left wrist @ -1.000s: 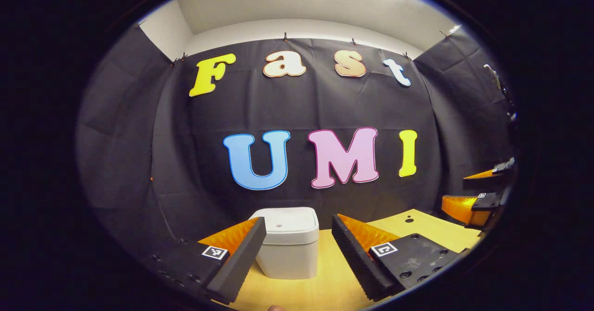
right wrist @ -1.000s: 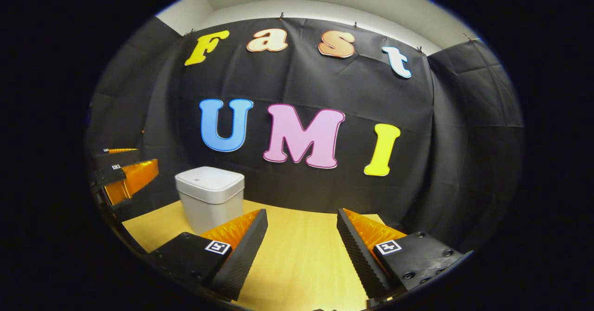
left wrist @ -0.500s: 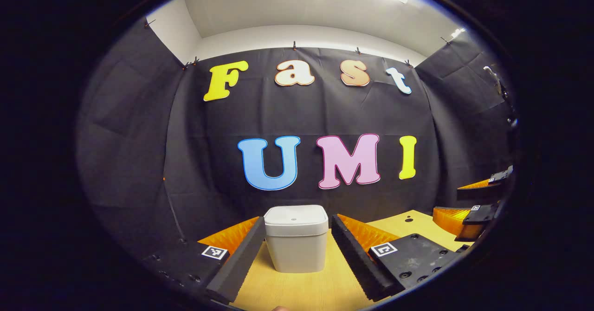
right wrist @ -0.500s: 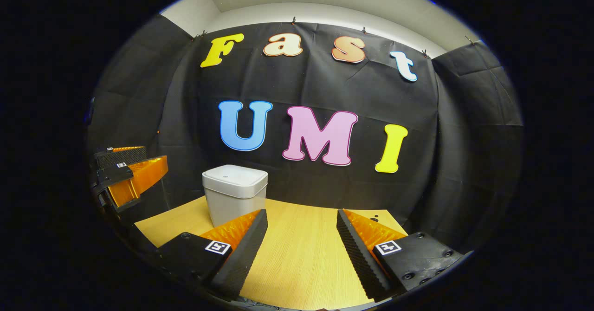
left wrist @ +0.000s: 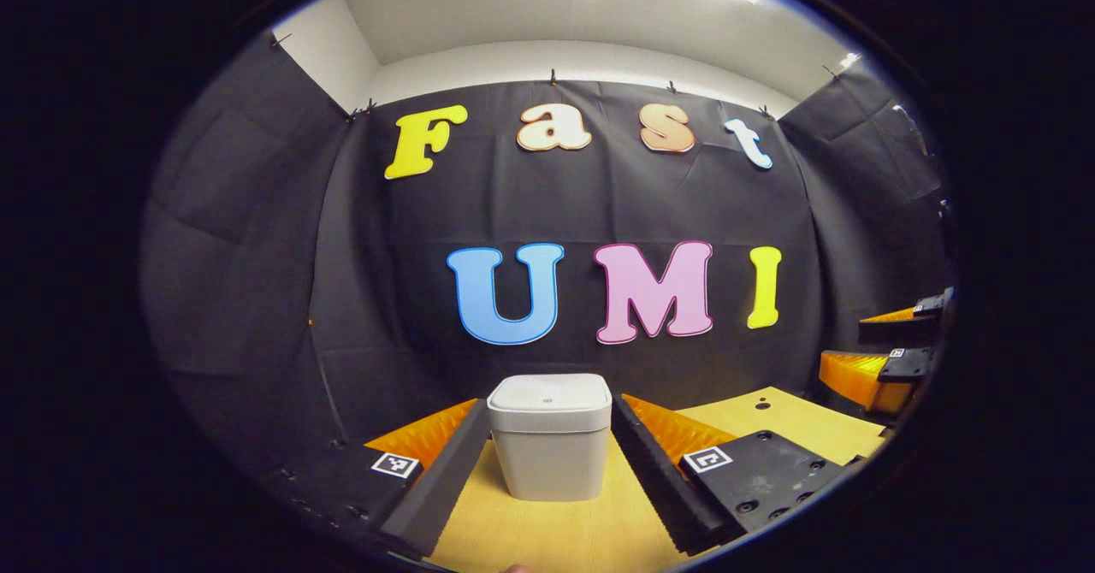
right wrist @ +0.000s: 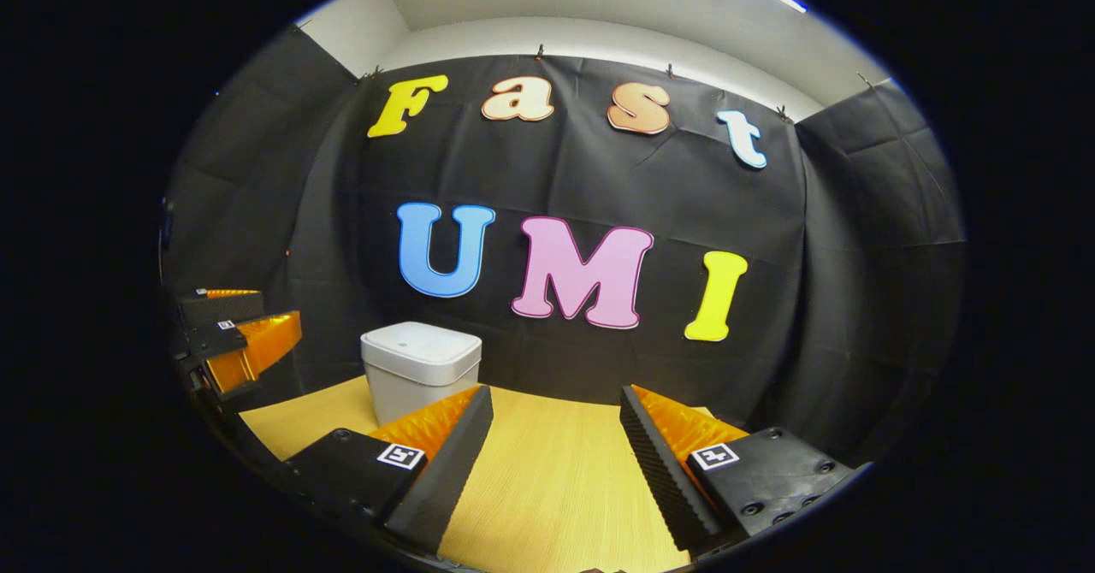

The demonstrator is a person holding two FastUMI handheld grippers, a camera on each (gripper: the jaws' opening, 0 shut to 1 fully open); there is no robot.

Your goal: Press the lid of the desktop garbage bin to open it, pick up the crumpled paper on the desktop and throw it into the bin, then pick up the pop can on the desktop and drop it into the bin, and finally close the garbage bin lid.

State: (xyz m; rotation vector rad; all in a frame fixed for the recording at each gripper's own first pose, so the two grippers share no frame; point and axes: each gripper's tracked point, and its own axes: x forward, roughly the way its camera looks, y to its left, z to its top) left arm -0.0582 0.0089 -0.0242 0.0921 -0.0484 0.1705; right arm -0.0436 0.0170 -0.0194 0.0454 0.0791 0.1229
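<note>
1. Straight ahead of the left gripper (left wrist: 547,462), framed between its two spread fingers, stands the garbage bin (left wrist: 549,436) on the wooden desktop (left wrist: 556,539); nothing sits between the fingers, and the bin is apart from both.
2. Off to the left of the right gripper (right wrist: 556,462), just beyond its left finger, the same bin (right wrist: 419,368) stands near the back cloth wall; this gripper is also spread wide and holds nothing.
3. The lid (left wrist: 549,392) lies flat and shut, with a small round mark near its middle in the left gripper view. I judge this is where to press.
4. Handling, as a judgement: the bin looks like thin, smooth, stiff plastic, light and probably empty, so a sideways shove could slide or tip it. The press should come straight down on the lid top, not at its rim.
5. A fingertip, or both fingers brought together, suits the press better than a pinch; the smooth rounded walls offer a poor hold anyway.
6. The crumpled paper and pop can are still to be located. I expect the paper to be soft and very light, and the can light, slick and easily dented, best taken across its middle.
7. The first step, opening the lid, is not yet done.
</note>
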